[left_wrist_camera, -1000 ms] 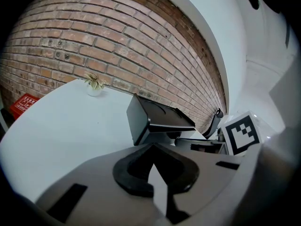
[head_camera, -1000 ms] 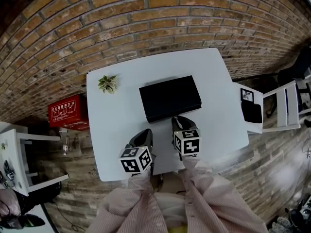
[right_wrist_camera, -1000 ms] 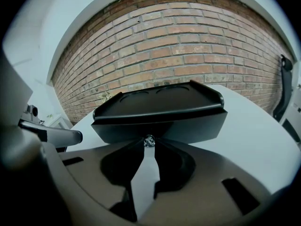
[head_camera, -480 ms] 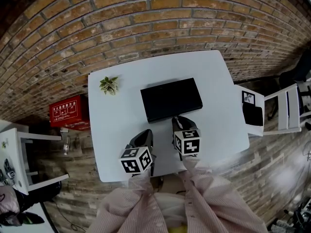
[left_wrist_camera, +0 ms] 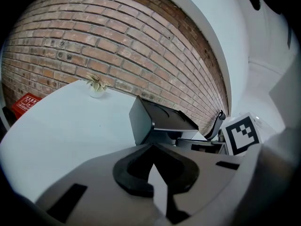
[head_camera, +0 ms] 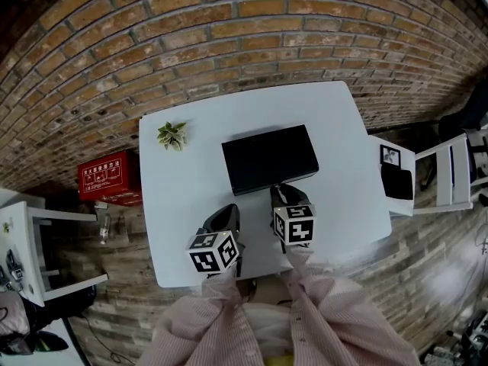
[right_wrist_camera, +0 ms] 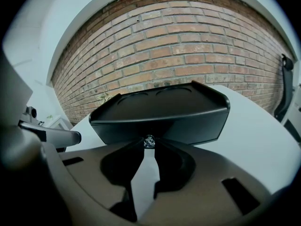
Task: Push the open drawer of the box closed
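Observation:
A black box (head_camera: pixel 268 157) lies on the white table (head_camera: pixel 183 181). In the head view no drawer sticks out of it. Its front face (right_wrist_camera: pixel 160 119) fills the right gripper view, with a small clear knob (right_wrist_camera: pixel 149 141) at the middle. My right gripper (head_camera: pixel 279 191) is at that front, and its tips (right_wrist_camera: pixel 149 143) close round the knob. My left gripper (head_camera: pixel 231 209) hovers to the left of it, short of the box (left_wrist_camera: pixel 160 121). Its jaws (left_wrist_camera: pixel 151 146) meet with nothing between them.
A small potted plant (head_camera: pixel 171 135) stands at the table's far left corner. On the floor to the left is a red box (head_camera: pixel 107 178). A white chair (head_camera: pixel 450 170) and a low white stand (head_camera: pixel 393 175) are on the right. A brick wall runs behind.
The head view drifts a little, so the table sits slightly lower in the frame. Both grippers and the box keep their places.

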A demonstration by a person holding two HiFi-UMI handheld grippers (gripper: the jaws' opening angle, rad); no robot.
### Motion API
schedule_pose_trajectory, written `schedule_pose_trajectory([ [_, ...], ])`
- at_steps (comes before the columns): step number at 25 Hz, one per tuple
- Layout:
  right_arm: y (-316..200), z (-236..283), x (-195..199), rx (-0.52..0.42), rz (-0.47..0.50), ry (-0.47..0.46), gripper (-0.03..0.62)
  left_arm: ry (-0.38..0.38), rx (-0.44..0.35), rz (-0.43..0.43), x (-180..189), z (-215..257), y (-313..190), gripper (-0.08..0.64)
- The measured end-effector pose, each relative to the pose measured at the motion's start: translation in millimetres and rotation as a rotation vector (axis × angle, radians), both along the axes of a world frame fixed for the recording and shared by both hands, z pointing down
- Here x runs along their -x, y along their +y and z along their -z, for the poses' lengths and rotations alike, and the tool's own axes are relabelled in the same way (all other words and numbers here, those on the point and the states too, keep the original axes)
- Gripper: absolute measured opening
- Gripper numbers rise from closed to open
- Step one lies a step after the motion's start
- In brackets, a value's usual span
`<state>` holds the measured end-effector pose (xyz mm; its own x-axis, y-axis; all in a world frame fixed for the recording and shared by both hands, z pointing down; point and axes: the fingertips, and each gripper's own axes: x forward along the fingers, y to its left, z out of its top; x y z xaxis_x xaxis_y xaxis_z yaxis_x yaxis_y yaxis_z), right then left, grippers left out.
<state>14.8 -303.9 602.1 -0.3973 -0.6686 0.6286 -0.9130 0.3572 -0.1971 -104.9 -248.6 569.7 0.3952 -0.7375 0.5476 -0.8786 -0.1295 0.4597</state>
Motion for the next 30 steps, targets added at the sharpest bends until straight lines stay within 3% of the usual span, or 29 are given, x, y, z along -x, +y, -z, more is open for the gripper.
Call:
schedule_pose_trajectory([
  [8,-1,-1,1,-0.003,0.006,0.000,0.074,-0.001,-0.003,-0.001,1,1,-1,-0.006],
  [20,4,13,-2,-0.111,0.021,0.006,0.075,0.004,-0.014,-0.008,-3,8,7,-0.006],
  [27,12,47,-6,-0.246,0.042,-0.014,0.074,-0.068,-0.117,-0.073,-13,36,9,-0.006],
  [30,18,60,-10,-0.285,0.052,-0.016,0.032,-0.088,-0.169,-0.088,-14,51,12,-0.006],
])
